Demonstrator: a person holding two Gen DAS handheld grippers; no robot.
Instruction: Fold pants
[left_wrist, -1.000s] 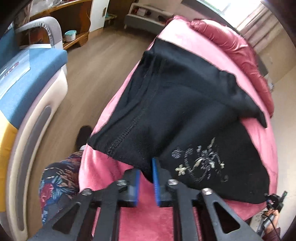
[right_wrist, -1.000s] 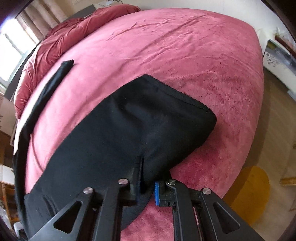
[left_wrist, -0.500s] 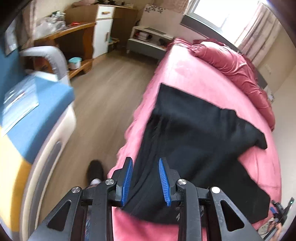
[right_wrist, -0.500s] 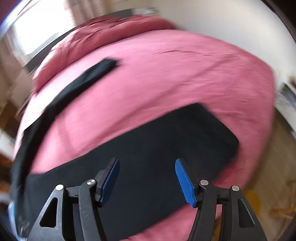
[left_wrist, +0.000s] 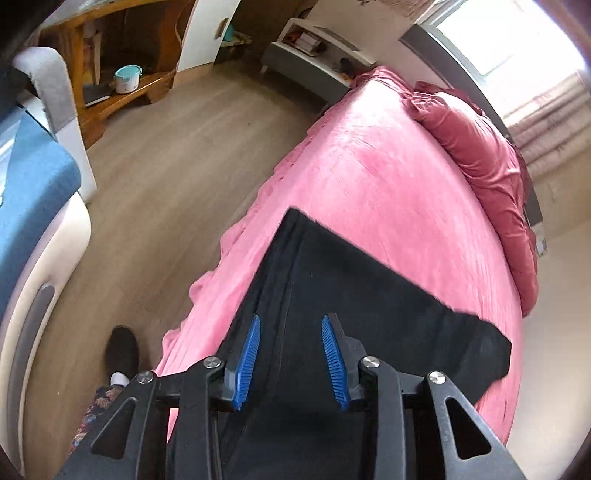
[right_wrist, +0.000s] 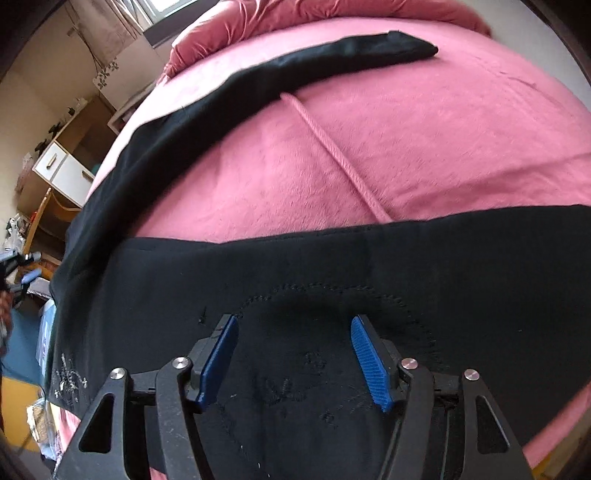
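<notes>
Black pants (left_wrist: 369, 302) lie spread on a pink bed (left_wrist: 369, 177). In the left wrist view my left gripper (left_wrist: 290, 328) hovers over the pants near the bed's left edge, its jaws opening, nothing pinched between the blue pads. The right wrist view shows the pants (right_wrist: 332, 280) with a stitched pocket seam and a silver embroidered pattern (right_wrist: 68, 376) at lower left. One leg (right_wrist: 295, 70) stretches away across the bed. My right gripper (right_wrist: 293, 332) stands over the pocket area, jaws opening wide, with no cloth between the pads.
A crumpled dark-pink quilt (left_wrist: 480, 155) lies at the bed's head. Wooden floor (left_wrist: 166, 177) runs along the left side, with a blue and white sofa (left_wrist: 33, 206), wooden shelves (left_wrist: 110, 74) and a person's foot (left_wrist: 120, 350) close to the bed.
Both grippers let go of the pants and opened. Each moved sideways along the bed; the right one rolled and now faces the pocket area and the far leg.
</notes>
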